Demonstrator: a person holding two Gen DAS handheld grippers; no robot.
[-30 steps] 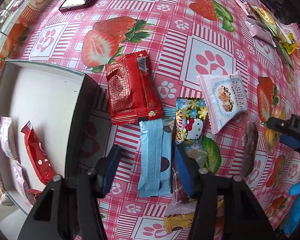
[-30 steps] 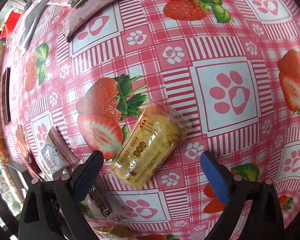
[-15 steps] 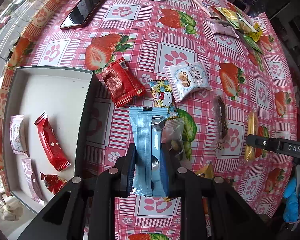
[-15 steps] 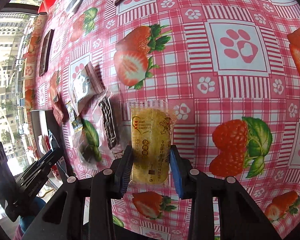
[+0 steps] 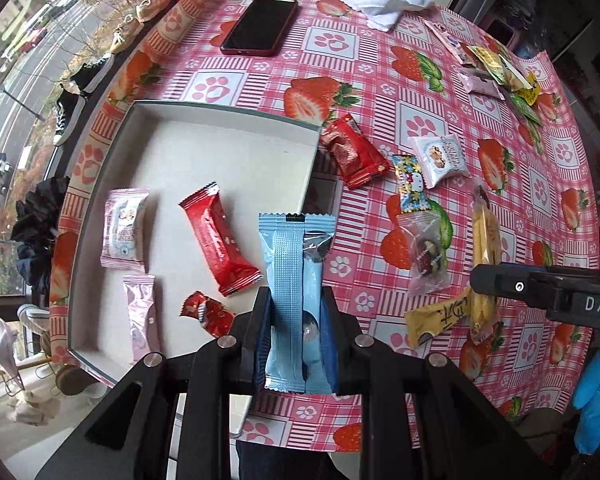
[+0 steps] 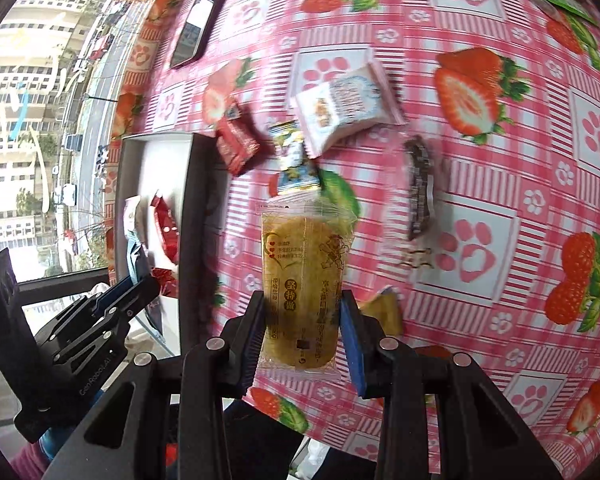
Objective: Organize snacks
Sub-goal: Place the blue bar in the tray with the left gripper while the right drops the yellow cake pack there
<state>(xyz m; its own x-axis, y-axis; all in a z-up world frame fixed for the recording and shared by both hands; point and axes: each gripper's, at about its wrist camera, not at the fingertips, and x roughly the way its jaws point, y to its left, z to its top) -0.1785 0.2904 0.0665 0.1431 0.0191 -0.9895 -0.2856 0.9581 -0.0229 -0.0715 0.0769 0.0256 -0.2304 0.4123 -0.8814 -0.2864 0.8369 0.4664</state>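
My left gripper [image 5: 296, 332] is shut on a light blue snack packet [image 5: 296, 292] and holds it in the air over the right edge of the white tray [image 5: 228, 152]. The tray holds a red packet [image 5: 218, 238], two pink packets [image 5: 124, 230] and a small red one [image 5: 206, 312]. My right gripper [image 6: 302, 338] is shut on a yellow cake packet [image 6: 304, 280], lifted above the table; it also shows in the left wrist view [image 5: 486, 248]. The left gripper shows at the lower left of the right wrist view [image 6: 112, 304].
Loose snacks lie right of the tray: a red packet [image 5: 356, 154], a Hello Kitty candy [image 5: 410, 188], a white cookie packet [image 5: 440, 156], a clear nut packet [image 5: 426, 254], a yellow packet [image 5: 436, 318]. A phone [image 5: 262, 26], a white cloth [image 5: 384, 4] and more snacks [image 5: 496, 72] lie at the far side.
Both grippers closed on their packets and lifted them. The left one carried the blue packet left toward the tray; the right one moved the yellow cake toward the tray.
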